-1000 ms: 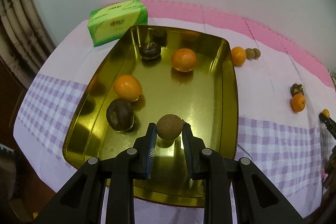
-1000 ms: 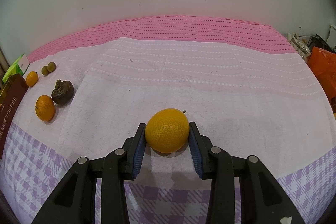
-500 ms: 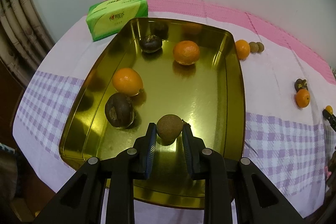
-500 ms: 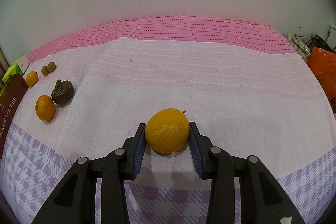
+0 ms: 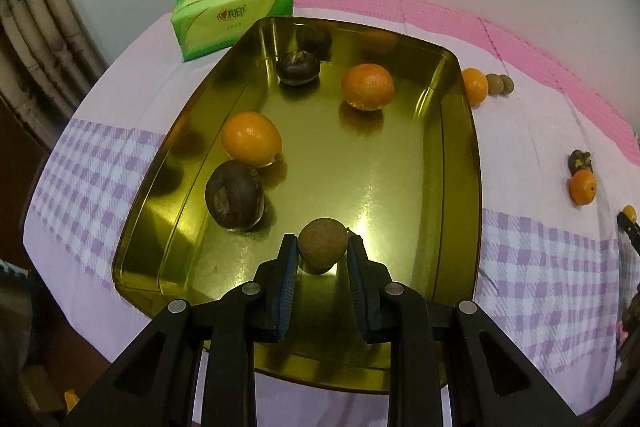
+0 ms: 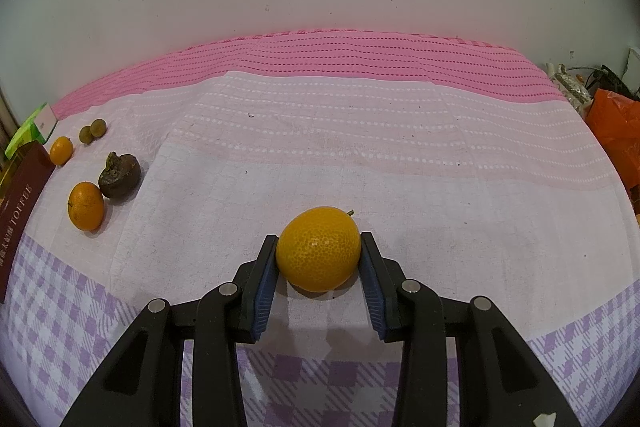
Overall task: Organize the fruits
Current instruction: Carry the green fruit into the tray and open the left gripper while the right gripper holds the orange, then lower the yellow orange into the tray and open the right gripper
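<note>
Left wrist view showed the left claw [image 5: 322,251] clamped on a brown fruit [image 5: 322,242] low over the gold tray [image 5: 460,155], likely for dropping beside the oranges there. Only the right wrist view showed the right claw [image 6: 319,259] gripping an orange [image 6: 318,248] on the worktop [image 6: 400,155], probably tray-bound too.

tray [image 5: 460,163]: glossy gold metal, mirror-smooth | tablecloth [image 6: 360,163]: matt woven cloth under tray | tissue pack [image 5: 232,15] behind tray: shiny plastic wrap | brown fruit [image 5: 322,242] over tray: rough, matt
</note>
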### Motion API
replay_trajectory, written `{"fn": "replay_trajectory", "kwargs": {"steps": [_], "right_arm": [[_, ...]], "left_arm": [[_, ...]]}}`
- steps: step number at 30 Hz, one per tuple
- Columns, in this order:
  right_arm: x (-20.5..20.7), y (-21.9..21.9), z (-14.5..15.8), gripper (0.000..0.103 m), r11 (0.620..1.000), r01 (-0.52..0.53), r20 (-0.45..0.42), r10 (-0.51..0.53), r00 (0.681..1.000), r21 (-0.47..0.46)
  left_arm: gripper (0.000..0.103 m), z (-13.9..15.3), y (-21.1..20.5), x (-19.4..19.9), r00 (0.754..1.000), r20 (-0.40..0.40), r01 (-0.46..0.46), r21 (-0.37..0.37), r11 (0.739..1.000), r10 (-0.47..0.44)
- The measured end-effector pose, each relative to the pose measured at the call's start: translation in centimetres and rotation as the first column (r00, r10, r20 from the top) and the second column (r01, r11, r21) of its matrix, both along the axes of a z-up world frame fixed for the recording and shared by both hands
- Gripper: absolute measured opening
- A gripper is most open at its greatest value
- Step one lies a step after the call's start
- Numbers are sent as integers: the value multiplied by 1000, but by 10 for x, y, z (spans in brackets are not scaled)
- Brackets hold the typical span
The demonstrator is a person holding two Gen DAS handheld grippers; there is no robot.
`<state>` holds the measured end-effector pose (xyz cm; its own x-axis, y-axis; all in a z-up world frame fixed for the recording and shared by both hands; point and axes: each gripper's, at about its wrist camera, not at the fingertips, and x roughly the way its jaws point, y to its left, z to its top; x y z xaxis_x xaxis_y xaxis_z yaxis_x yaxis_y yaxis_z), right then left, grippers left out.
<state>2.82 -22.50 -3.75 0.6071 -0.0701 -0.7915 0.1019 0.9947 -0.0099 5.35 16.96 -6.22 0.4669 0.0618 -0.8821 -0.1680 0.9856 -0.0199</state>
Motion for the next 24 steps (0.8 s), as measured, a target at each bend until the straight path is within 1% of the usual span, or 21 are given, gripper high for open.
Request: {"fn": "replay_trajectory", "kwargs": {"steps": [11,15,17,19,21,24], "right_arm": [[0,-2,1,37,1000,-1,0,1,1000,2],[0,-1,0,38,1000,-3,-1,3,1000,-3],[0,1,0,38,1000,-5,-3,5,1000,-11],[1,2,0,38,1000,-5,-5,5,1000,-17],[1,2,0,38,1000,-5,-5,5,1000,-18],[0,3,1,37,1000,-4,-9,4,1000,-29]], "left_arm": [[28,25,-12,-13,1000,27,8,58,998,-10],[39,37,-16,-23,999,43,10,81,997,-13],[42,43,-18,-30,998,54,9,92,996,-14],[48,48,-20,-38,998,58,7,101,995,-13],[58,53,-20,-46,998,62,-3,110,994,-4],[61,58,-18,-58,998,69,-13,117,993,4]]}}
